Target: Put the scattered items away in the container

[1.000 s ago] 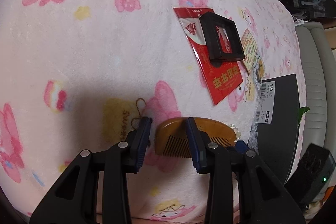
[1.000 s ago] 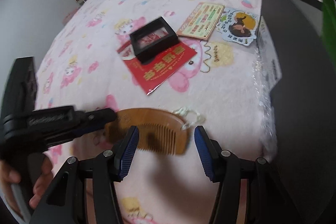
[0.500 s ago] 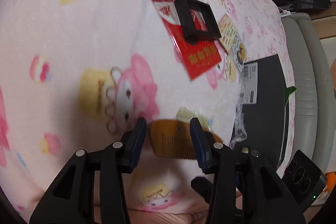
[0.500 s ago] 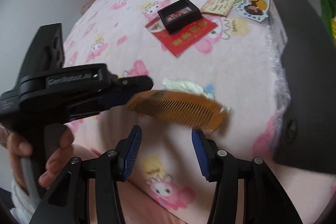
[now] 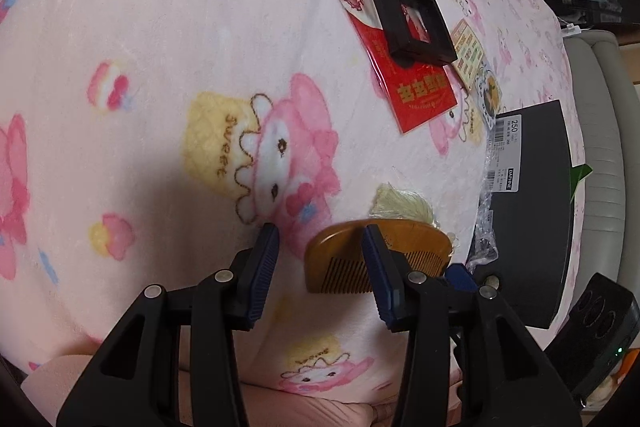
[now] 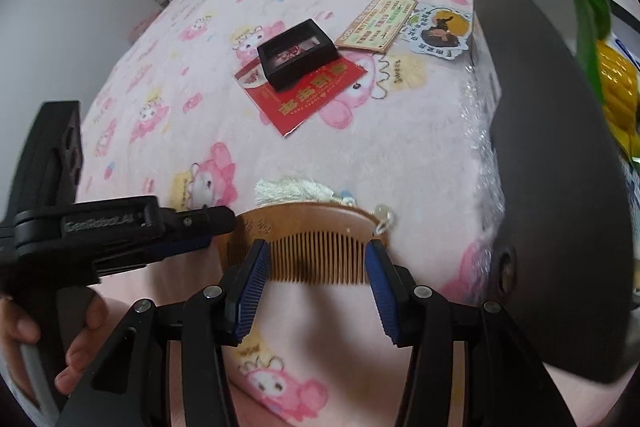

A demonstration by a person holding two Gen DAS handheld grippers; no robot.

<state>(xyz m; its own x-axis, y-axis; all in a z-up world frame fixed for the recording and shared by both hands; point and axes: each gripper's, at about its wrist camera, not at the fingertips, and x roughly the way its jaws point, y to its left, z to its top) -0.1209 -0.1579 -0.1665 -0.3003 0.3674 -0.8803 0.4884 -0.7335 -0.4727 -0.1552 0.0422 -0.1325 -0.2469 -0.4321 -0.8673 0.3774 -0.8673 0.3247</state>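
A wooden comb (image 5: pixel 340 259) (image 6: pixel 304 227) with a pale tassel (image 5: pixel 404 205) (image 6: pixel 292 191) is at the near edge of the pink blanket. My left gripper (image 5: pixel 320 267) (image 6: pixel 216 231) has its fingers apart. The comb's left end lies between them, against the right-hand finger. My right gripper (image 6: pixel 316 267) is open, its blue pads flanking the comb's teeth without pressing them. Whether the comb rests on the blanket is unclear. The black container (image 5: pixel 528 211) (image 6: pixel 560 187) stands to the right, with yellow and green items (image 6: pixel 616 79) inside.
Farther up the blanket lie a red envelope (image 5: pixel 404 79) (image 6: pixel 304 95), a small black frame box (image 5: pixel 412 23) (image 6: pixel 296 53) on top of it, a printed card (image 6: pixel 376 23) and a round sticker (image 6: pixel 438 31). A hand (image 6: pixel 80 327) grips the left tool. A grey seat (image 5: pixel 600 147) is beyond the container.
The comb moved with the left gripper toward the near edge and now sits level. The right gripper closed in until its fingers flank the teeth. Finger spacing looks the same.
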